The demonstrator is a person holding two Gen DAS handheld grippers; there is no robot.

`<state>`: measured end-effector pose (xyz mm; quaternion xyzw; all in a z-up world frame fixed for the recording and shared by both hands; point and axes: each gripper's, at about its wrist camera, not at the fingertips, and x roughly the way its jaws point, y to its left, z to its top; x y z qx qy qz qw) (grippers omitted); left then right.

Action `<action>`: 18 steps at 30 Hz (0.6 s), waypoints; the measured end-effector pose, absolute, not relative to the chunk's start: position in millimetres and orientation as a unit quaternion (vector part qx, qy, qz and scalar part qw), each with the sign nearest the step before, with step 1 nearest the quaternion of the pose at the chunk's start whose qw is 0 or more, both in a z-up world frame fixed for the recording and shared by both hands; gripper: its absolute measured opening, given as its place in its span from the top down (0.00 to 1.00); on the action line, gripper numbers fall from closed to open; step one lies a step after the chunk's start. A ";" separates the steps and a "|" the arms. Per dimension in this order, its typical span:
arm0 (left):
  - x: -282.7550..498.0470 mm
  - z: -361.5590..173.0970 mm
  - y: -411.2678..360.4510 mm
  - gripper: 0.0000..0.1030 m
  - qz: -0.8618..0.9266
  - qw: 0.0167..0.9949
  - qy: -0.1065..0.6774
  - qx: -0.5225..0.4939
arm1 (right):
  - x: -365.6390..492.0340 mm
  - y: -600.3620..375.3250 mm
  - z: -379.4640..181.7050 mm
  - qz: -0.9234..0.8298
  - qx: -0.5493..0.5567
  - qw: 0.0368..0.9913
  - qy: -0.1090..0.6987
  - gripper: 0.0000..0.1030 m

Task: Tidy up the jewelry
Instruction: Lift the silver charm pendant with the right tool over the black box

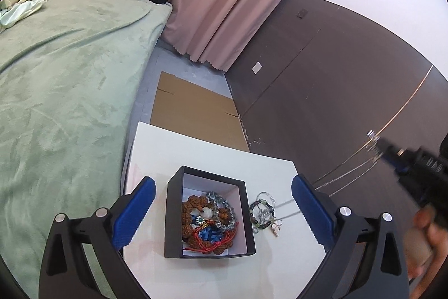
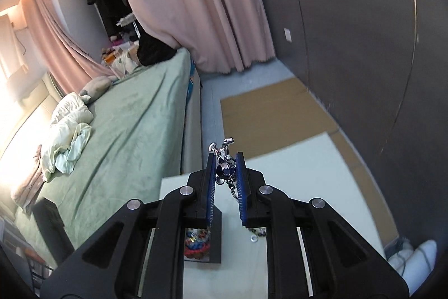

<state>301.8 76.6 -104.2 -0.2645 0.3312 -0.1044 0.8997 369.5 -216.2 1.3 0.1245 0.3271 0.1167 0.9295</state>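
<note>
Lifting a silver necklace (image 2: 225,159) looks to be the step in hand: in the right wrist view the right gripper (image 2: 226,159) is clenched on its dark pendant at frame centre, with a short run of chain drooping between the blue pads. In the left wrist view the left gripper (image 1: 224,195) hangs released, fingers wide apart, framing the black box (image 1: 208,210) at lower centre. That box already holds a heap of bead bracelets and a red cord piece. Just right of it, on the white table (image 1: 173,147), lie a dark bead bracelet (image 1: 261,212) and more fine chain — whether that chain belongs to the lifted necklace I cannot tell. Next, I judge, the necklace must be carried over the box and lowered in without snagging. Farther off, the right gripper at the right edge is motion-blurred.
</note>
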 end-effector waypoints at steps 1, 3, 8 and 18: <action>301.3 -103.9 78.0 0.08 -0.104 0.900 0.331 -0.265 | 369.2 -214.2 7.1 0.117 0.120 0.931 0.324 0.86; 301.3 -103.6 79.5 0.08 -0.104 0.900 0.330 -0.266 | 368.0 -209.0 24.5 0.116 0.107 0.936 0.315 0.86; 297.4 -100.7 87.6 0.08 -0.103 0.899 0.326 -0.274 | 360.0 -203.5 57.1 0.115 0.085 0.945 0.295 0.86; 296.8 -112.0 104.6 0.08 -0.091 0.886 0.348 -0.291 | 345.8 -184.7 126.6 0.119 0.058 0.961 0.243 0.86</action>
